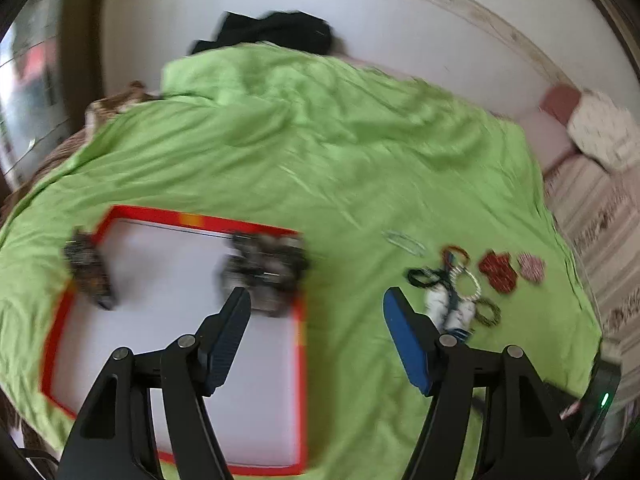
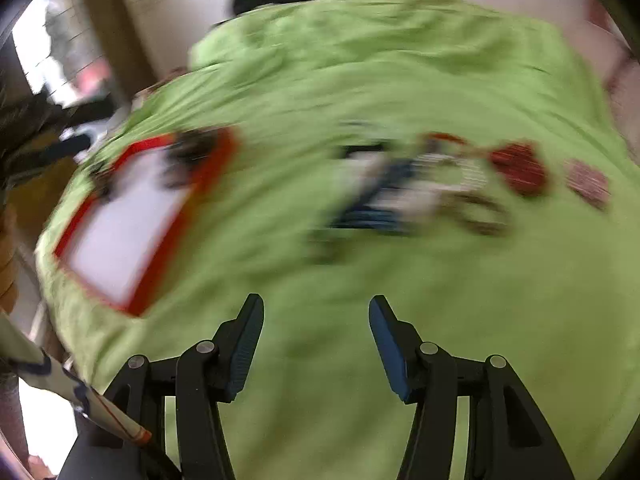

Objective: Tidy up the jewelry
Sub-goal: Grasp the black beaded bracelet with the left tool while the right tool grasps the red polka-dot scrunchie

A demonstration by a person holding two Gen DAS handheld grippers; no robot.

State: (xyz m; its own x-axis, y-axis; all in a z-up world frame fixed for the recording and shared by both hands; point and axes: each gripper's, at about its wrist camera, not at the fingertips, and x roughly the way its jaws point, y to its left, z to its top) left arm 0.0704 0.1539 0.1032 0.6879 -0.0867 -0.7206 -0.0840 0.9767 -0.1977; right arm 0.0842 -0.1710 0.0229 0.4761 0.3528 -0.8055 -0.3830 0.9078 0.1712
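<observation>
A: Nearest in the left wrist view?
B: Left gripper (image 1: 316,300), jaws apart, nothing between the blue pads; hovering over the near right edge of a red-rimmed white tray (image 1: 60,308) laid on a green sheet (image 1: 320,152).

A: On the tray?
B: Two dark, blurred heaps of jewelry: one (image 1: 264,268) at the far right corner, just beyond the left fingertip; another (image 1: 90,272) across the left rim. Too smeared to name the pieces.

A: Right of the tray?
B: More loose jewelry on the sheet, well apart from the tray. A thin pale bangle (image 1: 404,242) lying alone. Beyond the right fingertip, a cluster: black band (image 1: 422,276), white beaded ring (image 1: 470,282), dark red piece (image 1: 498,272), pink piece (image 1: 531,266), dark patterned ring (image 1: 489,312). A white and blue item (image 1: 448,304) among them, unclear what.

A: Further back?
B: Dark cloth (image 1: 276,34) at the sheet's far edge, against a white wall (image 1: 400,20). Patterned bedding (image 1: 600,136) off to the right.

A: And the right wrist view?
B: Right gripper (image 2: 316,308), jaws also apart and empty, above bare green sheet. Heavy motion blur. Ahead, the same cluster smeared, red piece (image 2: 518,168) and pink piece (image 2: 588,182) to the right. Tray (image 2: 208,172) far to the left, dark jewelry (image 2: 192,156) at its far end.
</observation>
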